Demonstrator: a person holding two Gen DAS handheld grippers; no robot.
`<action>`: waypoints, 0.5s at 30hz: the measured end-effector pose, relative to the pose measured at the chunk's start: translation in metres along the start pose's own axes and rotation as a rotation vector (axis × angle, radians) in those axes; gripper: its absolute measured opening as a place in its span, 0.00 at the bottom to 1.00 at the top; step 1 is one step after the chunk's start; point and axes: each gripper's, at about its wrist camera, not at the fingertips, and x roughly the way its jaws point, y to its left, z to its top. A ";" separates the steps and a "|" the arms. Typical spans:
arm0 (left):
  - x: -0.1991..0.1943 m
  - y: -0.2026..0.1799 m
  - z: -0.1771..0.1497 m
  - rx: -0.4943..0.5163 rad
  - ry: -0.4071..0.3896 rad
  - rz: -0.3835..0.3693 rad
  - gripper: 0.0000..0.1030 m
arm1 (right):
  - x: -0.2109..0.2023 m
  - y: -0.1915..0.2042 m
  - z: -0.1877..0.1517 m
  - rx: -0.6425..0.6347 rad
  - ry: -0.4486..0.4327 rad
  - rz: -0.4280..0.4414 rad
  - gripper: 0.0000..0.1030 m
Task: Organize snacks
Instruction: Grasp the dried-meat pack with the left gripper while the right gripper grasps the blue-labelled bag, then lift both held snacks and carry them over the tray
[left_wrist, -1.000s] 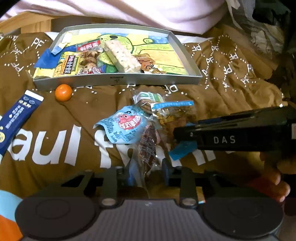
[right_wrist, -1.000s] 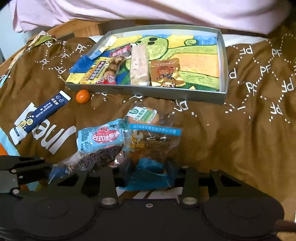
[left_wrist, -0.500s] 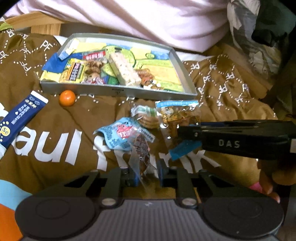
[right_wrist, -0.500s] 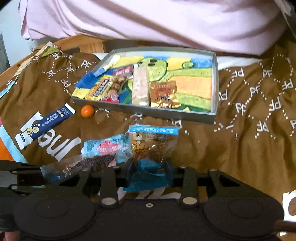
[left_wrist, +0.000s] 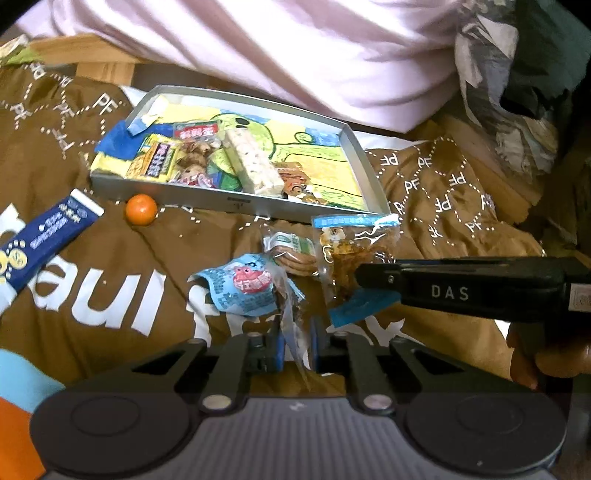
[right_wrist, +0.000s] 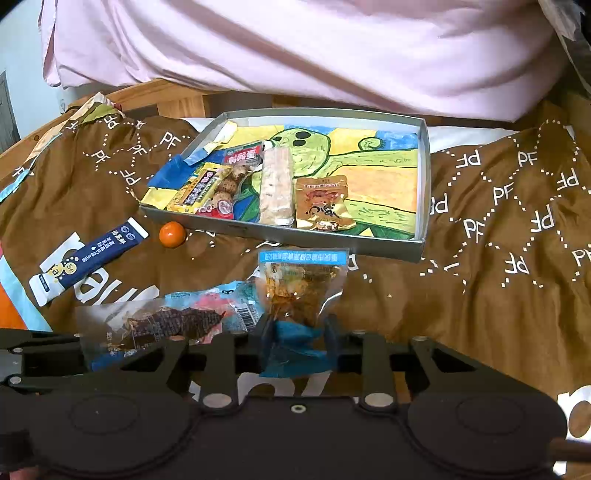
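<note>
While several snacks are already laid in the tray (right_wrist: 424, 184), two packets are pinched, dark jerky packet (right_wrist: 162, 326) by left gripper (left_wrist: 295, 343), blue-topped packet (right_wrist: 303, 284) by right gripper (right_wrist: 297, 332), others left on the blanket (right_wrist: 498, 277).

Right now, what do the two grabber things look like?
The left gripper has black linkage arms, silver rivets, blue finger pads and a grey ribbed body with round black discs. The right gripper is black all over, with dark blue pads; its side reads "DAS" in white. No cables or sleeves show.
</note>
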 end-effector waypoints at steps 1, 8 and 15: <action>0.000 0.001 0.000 -0.006 -0.004 0.001 0.13 | 0.000 0.000 0.000 0.001 0.002 0.002 0.30; -0.006 -0.002 0.000 0.009 -0.055 0.004 0.11 | 0.001 0.002 0.000 -0.006 0.004 0.004 0.29; -0.011 0.001 0.001 -0.011 -0.102 -0.009 0.10 | 0.000 0.000 0.000 0.002 0.001 0.000 0.29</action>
